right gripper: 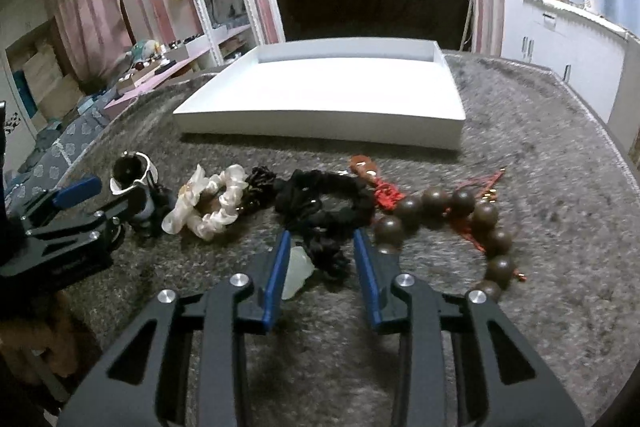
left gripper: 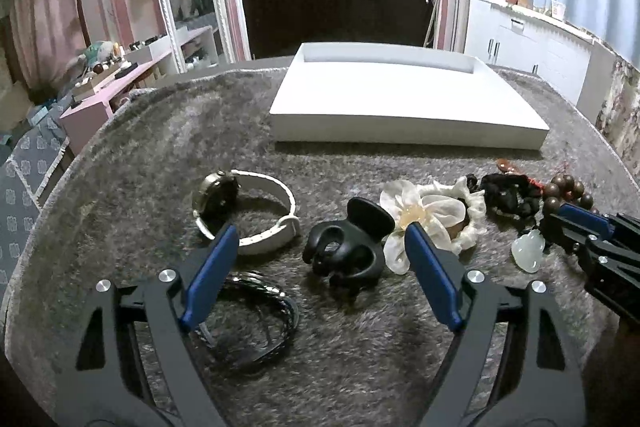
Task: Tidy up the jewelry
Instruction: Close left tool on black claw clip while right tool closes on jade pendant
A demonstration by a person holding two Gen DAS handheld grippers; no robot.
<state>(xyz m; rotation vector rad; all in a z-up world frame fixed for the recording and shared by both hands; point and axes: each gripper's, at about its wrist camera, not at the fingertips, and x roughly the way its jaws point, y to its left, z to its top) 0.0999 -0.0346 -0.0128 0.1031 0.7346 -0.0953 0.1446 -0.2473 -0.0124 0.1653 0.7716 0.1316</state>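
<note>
Grey plush mat [left gripper: 160, 147], left hand-held gripper [left gripper: 320, 247] agape over black claw clip [left gripper: 344, 247], right hand-held gripper [right gripper: 322, 255] half-closed, unclamped, around black scrunchie [right gripper: 324, 203]

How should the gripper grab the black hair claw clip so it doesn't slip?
The black claw clip sits on the grey fuzzy cover between the watch and the cream flower scrunchie. Probably best to pinch its rounded middle body from above, one finger on each side. Its wide flat tab sticks up at the back, and the curved loops below look slippery.
</note>
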